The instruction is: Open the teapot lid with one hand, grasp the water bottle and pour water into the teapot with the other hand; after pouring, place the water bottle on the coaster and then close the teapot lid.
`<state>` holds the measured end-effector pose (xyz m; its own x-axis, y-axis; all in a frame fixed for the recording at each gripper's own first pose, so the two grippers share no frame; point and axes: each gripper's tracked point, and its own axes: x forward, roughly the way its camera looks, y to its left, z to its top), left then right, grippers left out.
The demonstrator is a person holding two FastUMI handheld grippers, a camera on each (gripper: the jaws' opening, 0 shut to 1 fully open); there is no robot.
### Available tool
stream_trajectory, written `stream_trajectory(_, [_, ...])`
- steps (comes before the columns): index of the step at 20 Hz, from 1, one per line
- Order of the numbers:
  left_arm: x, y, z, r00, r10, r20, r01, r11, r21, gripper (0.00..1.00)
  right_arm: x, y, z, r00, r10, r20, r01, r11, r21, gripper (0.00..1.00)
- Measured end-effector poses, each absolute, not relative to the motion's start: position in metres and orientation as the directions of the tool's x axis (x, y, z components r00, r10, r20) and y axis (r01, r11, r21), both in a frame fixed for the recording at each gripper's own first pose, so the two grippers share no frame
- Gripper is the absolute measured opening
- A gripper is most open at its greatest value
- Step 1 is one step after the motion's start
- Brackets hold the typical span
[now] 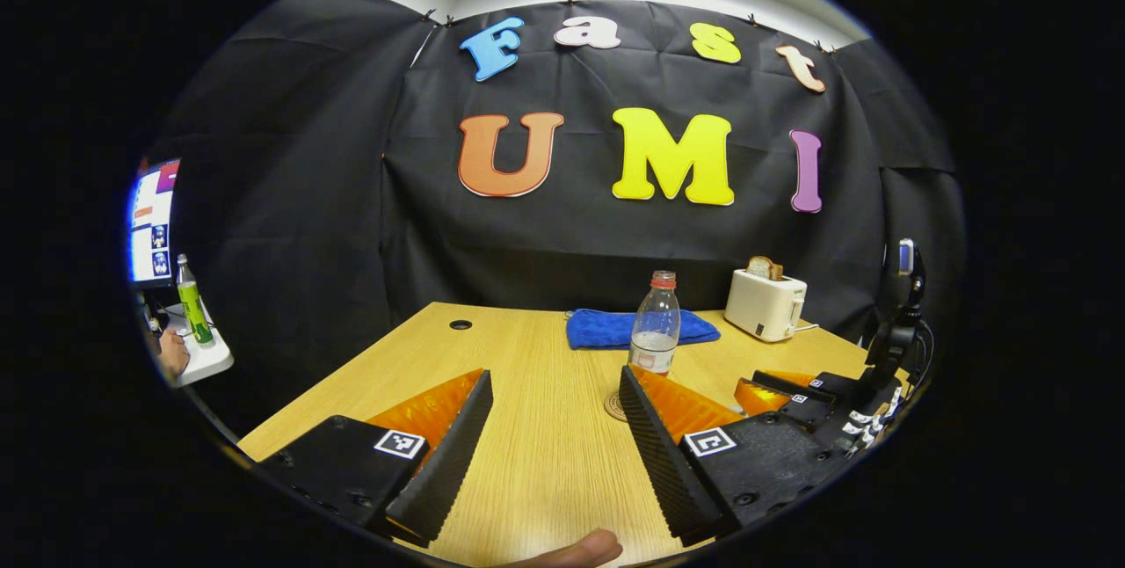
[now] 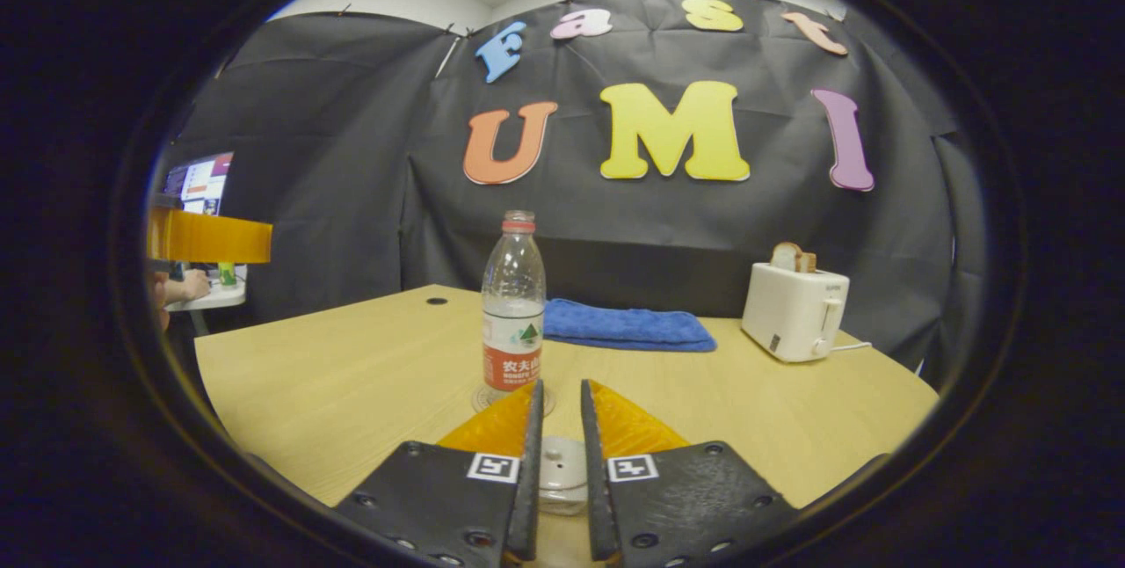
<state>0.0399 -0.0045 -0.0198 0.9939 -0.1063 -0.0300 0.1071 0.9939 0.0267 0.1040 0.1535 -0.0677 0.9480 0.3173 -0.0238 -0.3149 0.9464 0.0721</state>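
Right gripper view: the right tool [image 2: 559, 401] has fingers nearly together around the clear glass teapot lid [image 2: 562, 471], mostly hidden; contact is unclear. Clear plastic water bottle [image 2: 513, 313] stands on a round coaster [image 1: 614, 406], partly hidden. Left tool [image 1: 555, 392] is spread wide above the wooden counter [image 1: 545, 454].

Light wooden table [image 2: 352, 375] with visible grain, and a small round dark hole [image 2: 437, 301] near the far left part of the top. Clear plastic water bottle [image 2: 513, 313] stands upright on a round coaster [image 2: 482, 399], red cap, a little water inside. Behind it a folded blue towel [image 2: 626, 327] lies flat near the far edge. To the right of the towel, a cream toaster [image 2: 794, 311] with a slice of bread sticking out of the top, its cord trailing off to the right. Nearest the camera in the right gripper view, a clear glass lid [image 2: 561, 468] on something low on the table; what is under it is hidden.
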Motion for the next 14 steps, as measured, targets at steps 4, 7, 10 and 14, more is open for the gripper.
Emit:
stream_trajectory(4, [0.032, -0.012, -0.014, 0.993, -0.116, -0.024, 0.117, 0.993, 0.025, 0.91, 0.100, 0.119, -0.058, 0.966, 0.256, -0.027, -0.252, 0.961, 0.112, 0.45])
stream_trajectory(7, [0.029, -0.009, -0.003, 0.996, -0.089, 0.005, 0.088, 0.996, 0.029, 0.88, 0.092, 0.095, -0.045, 0.971, 0.238, -0.009, -0.235, 0.964, 0.123, 0.71])
stream_trajectory(10, [0.026, -0.010, -0.005, 0.997, -0.072, -0.003, 0.072, 0.996, 0.053, 0.98, 0.076, 0.073, -0.021, 0.971, 0.236, 0.027, -0.237, 0.965, 0.113, 0.86])
stream_trajectory(14, [0.028, -0.009, 0.002, 0.999, -0.046, 0.013, 0.045, 0.997, 0.070, 0.98, 0.052, 0.033, 0.013, 0.979, 0.169, 0.110, -0.177, 0.982, 0.067, 0.97])
